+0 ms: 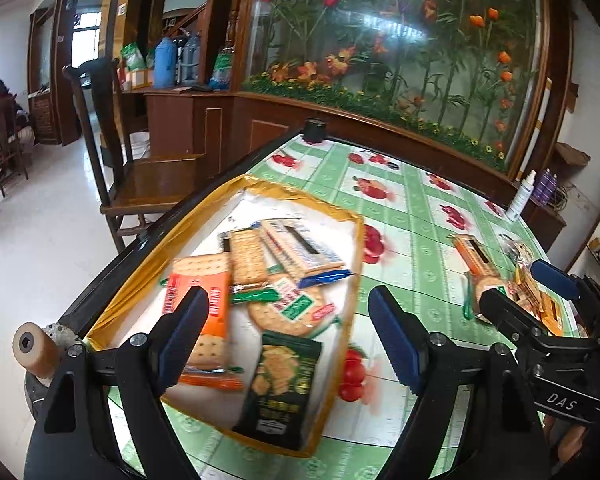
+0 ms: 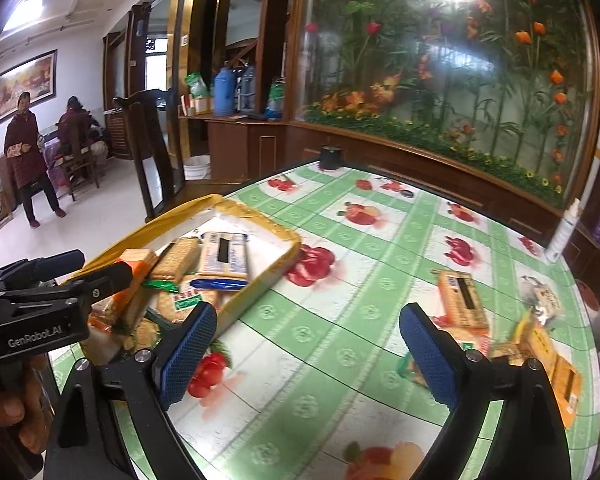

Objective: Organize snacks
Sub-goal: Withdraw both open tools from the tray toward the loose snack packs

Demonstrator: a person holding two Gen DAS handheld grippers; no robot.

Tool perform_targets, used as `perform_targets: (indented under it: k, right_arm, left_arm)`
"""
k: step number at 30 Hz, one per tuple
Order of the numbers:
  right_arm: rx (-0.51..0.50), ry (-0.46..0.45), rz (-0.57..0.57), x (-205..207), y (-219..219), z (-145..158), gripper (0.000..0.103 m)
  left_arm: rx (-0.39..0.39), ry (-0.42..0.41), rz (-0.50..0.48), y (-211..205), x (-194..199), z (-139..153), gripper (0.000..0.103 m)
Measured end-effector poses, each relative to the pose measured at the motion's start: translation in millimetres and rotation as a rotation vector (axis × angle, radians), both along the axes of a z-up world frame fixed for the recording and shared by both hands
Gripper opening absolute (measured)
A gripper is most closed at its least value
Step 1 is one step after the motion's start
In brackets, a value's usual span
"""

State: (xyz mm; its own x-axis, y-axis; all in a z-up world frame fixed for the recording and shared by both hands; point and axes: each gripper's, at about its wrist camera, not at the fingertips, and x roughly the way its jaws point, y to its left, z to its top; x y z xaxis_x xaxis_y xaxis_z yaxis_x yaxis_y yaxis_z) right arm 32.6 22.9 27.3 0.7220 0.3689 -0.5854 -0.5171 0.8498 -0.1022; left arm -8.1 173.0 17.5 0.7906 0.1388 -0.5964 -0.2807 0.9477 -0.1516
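Right wrist: bare tablecloth (image 2: 320, 360) beside tray (image 2: 260, 280)

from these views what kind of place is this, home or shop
Most likely a home's dining or living room: a table under a fruit-print cloth, a wooden chair, a wooden cabinet holding bottles, and a framed painting on the wall.
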Motion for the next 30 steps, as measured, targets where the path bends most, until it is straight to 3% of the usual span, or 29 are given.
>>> perform_targets:
  k: [12, 22, 30]
  right_arm:
    - [-0.001, -0.023, -0.067, 0.9, -31.3, 7.0, 0.094]
    - [-0.032, -0.049, -0.147, 2.4, -56.7, 10.9, 0.094]
    - [-0.045, -0.088, -0.218, -0.6, -84.4, 20.8, 0.099]
  left_arm:
    - [0.077, 0.004, -0.038, -42.3, 6.6, 9.5, 0.083]
    - [0.226, -0.026, 0.004, -92.5, 10.5, 18.6, 0.083]
    - [0.222, -0.040, -0.023, -112.2, 14.5, 25.0, 0.083]
